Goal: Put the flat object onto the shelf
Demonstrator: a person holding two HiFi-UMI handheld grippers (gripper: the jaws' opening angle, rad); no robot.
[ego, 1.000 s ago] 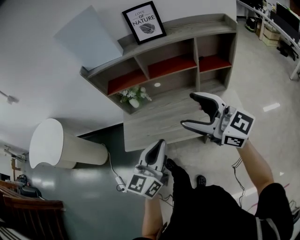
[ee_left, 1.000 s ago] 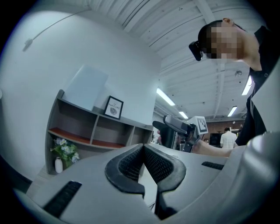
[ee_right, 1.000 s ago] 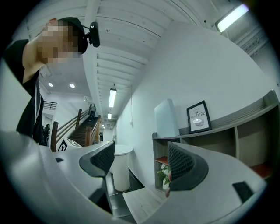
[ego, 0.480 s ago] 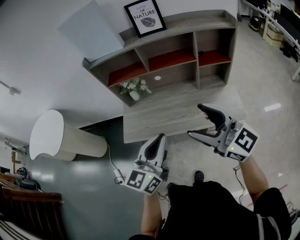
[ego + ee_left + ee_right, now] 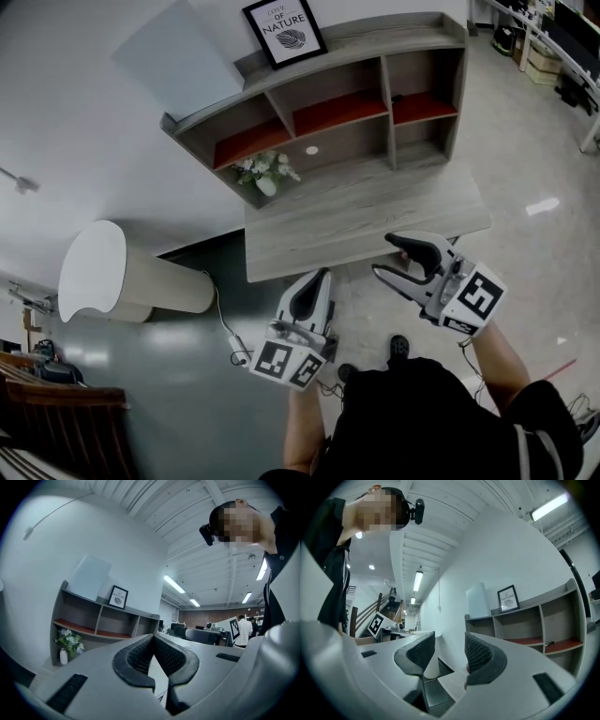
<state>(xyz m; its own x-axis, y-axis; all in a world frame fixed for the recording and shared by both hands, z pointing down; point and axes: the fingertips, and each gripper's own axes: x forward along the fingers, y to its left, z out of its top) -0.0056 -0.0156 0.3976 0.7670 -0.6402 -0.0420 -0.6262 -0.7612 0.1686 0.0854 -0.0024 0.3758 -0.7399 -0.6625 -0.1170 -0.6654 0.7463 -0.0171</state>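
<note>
A pale blue flat panel (image 5: 173, 56) leans on the wall atop the grey shelf unit (image 5: 375, 42), beside a framed print (image 5: 284, 31). Both show in the left gripper view, panel (image 5: 90, 578) and print (image 5: 118, 596), and in the right gripper view, panel (image 5: 478, 599) and print (image 5: 508, 598). My left gripper (image 5: 317, 279) is shut and empty, just short of the desk's near edge. My right gripper (image 5: 387, 256) hangs at that edge too, open; its jaws have just been closing with nothing between them (image 5: 449, 648).
A grey wooden desk (image 5: 356, 220) stands in front of the shelf unit. A vase of white flowers (image 5: 265, 173) sits at its back left. A small dark item (image 5: 398, 97) lies in the right red-floored compartment. A big white cylinder (image 5: 112, 281) lies at the left.
The right gripper has drawn back from over the desk to its near edge and sunk lower, and its jaws have narrowed. The left gripper has barely shifted.
</note>
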